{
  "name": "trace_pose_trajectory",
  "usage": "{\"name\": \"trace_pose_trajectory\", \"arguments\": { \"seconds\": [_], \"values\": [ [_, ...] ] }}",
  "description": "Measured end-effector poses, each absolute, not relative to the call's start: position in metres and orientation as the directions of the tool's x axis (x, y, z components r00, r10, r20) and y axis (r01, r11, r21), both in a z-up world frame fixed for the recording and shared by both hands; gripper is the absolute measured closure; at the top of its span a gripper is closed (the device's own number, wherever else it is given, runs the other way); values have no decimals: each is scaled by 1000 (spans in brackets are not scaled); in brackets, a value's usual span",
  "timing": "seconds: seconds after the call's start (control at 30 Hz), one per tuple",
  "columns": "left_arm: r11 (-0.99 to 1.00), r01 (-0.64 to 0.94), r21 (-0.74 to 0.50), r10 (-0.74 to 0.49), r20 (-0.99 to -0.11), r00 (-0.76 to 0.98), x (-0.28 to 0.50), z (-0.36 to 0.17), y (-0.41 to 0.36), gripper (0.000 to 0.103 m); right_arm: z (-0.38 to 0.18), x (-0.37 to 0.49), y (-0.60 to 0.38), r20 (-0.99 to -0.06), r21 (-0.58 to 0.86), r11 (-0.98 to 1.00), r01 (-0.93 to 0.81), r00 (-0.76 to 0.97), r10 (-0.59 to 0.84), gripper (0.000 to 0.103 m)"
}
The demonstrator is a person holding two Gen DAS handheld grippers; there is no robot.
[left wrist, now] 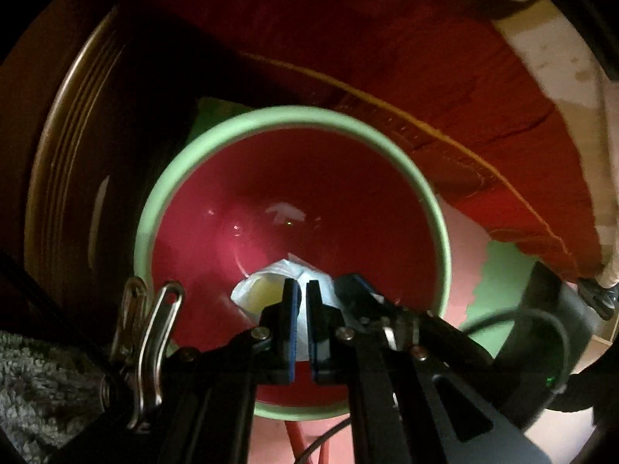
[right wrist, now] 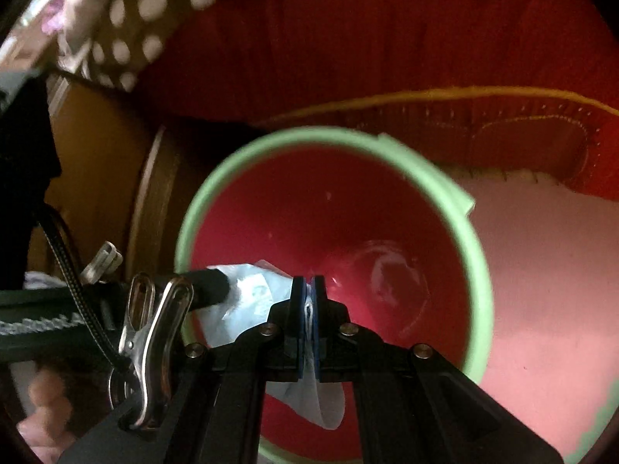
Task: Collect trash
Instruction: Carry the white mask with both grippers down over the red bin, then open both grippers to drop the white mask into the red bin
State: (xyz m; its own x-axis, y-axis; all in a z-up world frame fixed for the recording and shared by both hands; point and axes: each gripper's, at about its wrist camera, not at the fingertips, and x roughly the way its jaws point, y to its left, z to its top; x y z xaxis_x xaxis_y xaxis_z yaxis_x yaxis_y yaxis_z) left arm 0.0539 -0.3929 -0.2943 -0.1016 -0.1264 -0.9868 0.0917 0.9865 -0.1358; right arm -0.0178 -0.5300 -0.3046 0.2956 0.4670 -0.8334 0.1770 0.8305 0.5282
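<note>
A red bin with a pale green rim [left wrist: 154, 201] [right wrist: 477, 270] stands open right below both grippers. My left gripper [left wrist: 303, 290] points straight down into it, shut on a crumpled white plastic wrapper [left wrist: 259, 290]. My right gripper [right wrist: 308, 290] is shut on the same wrapper [right wrist: 247, 301], which hangs between and below its pads over the bin's mouth. The right gripper's dark tip [left wrist: 359, 290] shows beside the left one. The left gripper's black tip [right wrist: 209, 284] touches the wrapper's left edge. A clear reflective patch lies on the bin's bottom [right wrist: 390, 270].
Red cloth with yellow trim [left wrist: 445, 135] [right wrist: 425, 38] hangs behind the bin. Brown wooden furniture [right wrist: 96, 162] stands at its left. Pink floor [right wrist: 541, 270] and a green mat [left wrist: 499, 282] lie on its right. A grey rug [left wrist: 35, 379] sits lower left; a hand [right wrist: 42, 398] holds the grip.
</note>
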Motion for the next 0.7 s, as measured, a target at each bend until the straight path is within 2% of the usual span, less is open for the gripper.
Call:
{"name": "trace_pose_trajectory", "arguments": {
  "seconds": [0.27, 0.5, 0.7],
  "values": [
    [990, 60, -130, -121, -983, -136, 54, -303, -392, 99, -328, -18, -517, -861, 502, 845, 183, 197, 469, 98],
    [991, 30, -132, -126, -982, -143, 60, -307, -390, 97, -331, -13, -513, -861, 503, 844, 186, 188, 472, 98],
    [992, -4, -125, -124, -979, -159, 61, -312, -384, 86, -337, -13, -512, -863, 501, 843, 195, 183, 471, 98]
  ]
}}
